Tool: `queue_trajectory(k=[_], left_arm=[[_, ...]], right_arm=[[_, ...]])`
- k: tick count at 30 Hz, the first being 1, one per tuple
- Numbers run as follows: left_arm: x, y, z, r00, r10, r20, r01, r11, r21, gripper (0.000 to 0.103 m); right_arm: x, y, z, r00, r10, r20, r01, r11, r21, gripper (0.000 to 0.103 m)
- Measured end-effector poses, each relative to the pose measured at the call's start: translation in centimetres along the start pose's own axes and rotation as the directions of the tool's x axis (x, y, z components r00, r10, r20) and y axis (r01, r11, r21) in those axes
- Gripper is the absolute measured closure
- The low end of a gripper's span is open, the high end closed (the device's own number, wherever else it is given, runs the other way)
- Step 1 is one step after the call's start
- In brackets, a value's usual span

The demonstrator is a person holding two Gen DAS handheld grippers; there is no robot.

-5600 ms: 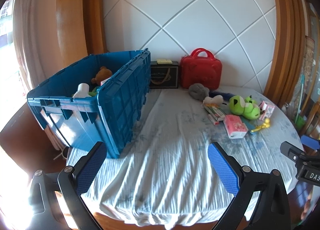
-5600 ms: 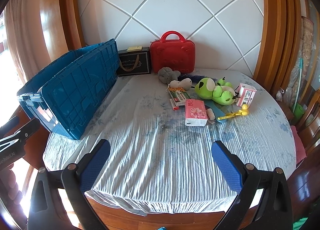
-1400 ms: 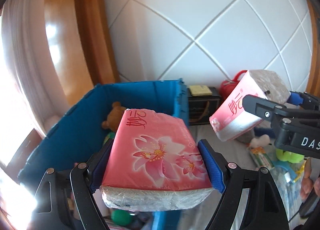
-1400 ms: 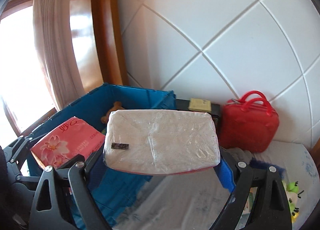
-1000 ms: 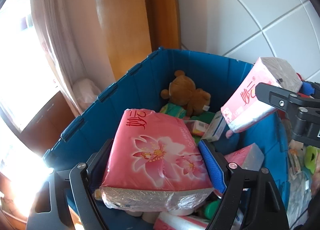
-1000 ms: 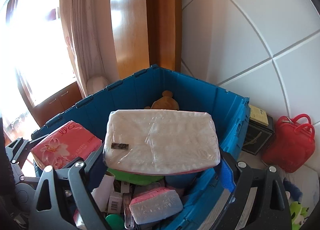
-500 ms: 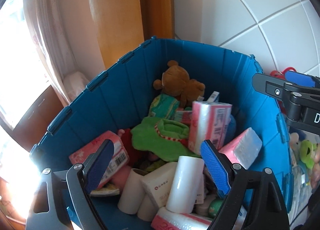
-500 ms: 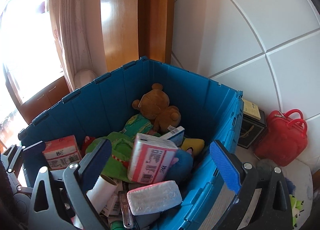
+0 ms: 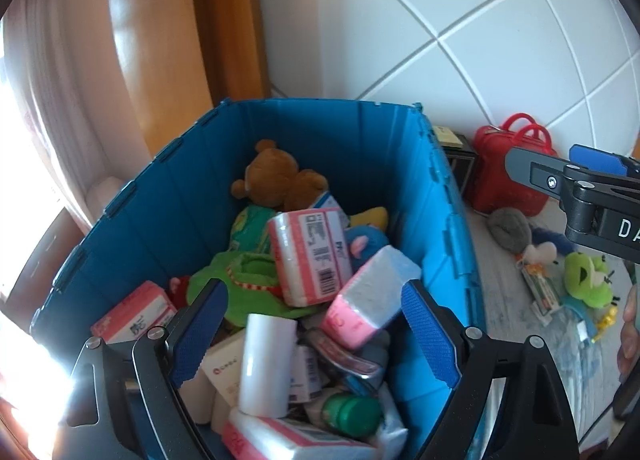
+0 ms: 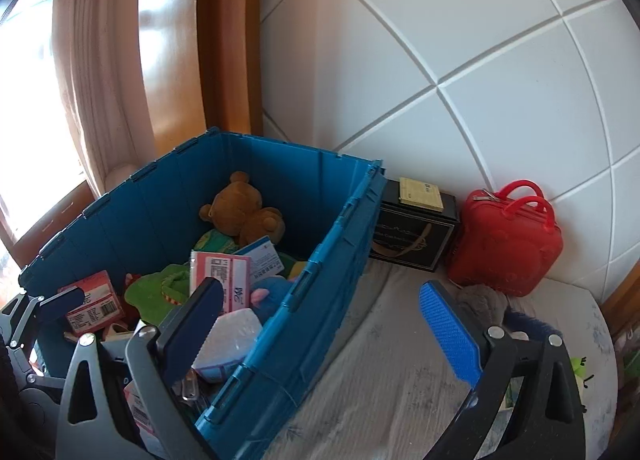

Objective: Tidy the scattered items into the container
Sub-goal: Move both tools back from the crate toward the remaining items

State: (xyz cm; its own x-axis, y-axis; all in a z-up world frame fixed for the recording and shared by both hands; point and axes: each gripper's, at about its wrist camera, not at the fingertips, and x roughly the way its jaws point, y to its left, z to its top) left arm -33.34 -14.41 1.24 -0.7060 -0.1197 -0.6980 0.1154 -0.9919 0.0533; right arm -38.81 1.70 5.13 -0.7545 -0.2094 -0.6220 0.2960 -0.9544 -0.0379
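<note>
Barcode label on tissue pack (image 9: 308, 256)

both wrists above blue crate (image 9: 304, 148) (shared)

Both grippers' fingers (image 9: 428, 336) spread, empty

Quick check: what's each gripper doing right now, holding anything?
Left gripper: open, empty, jaws just opened wider, over the blue crate.
Right gripper: open, empty, jaws just opened wider, straddling the crate's near wall.
</note>
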Motion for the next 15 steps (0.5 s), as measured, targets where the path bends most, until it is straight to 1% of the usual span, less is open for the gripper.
queue_trajectory(k=[9,15], left_arm=[[-2.2,-10.2,-0.4,0.995,-0.095,0.015,0.093,0.989,0.118,0.014],[-2.9,-18.0,-1.9,0.988,-0.153,0.002,0.15,0.971,0.186,0.014]], right_arm=[[-4.7,-10.7,-4.5,0.995,-0.1,-0.004,0.1,0.985,0.139,0.003],[-7.3,-18.6,-9.5,0.988,-0.151,-0.023,0.152,0.964,0.22,0.0]])
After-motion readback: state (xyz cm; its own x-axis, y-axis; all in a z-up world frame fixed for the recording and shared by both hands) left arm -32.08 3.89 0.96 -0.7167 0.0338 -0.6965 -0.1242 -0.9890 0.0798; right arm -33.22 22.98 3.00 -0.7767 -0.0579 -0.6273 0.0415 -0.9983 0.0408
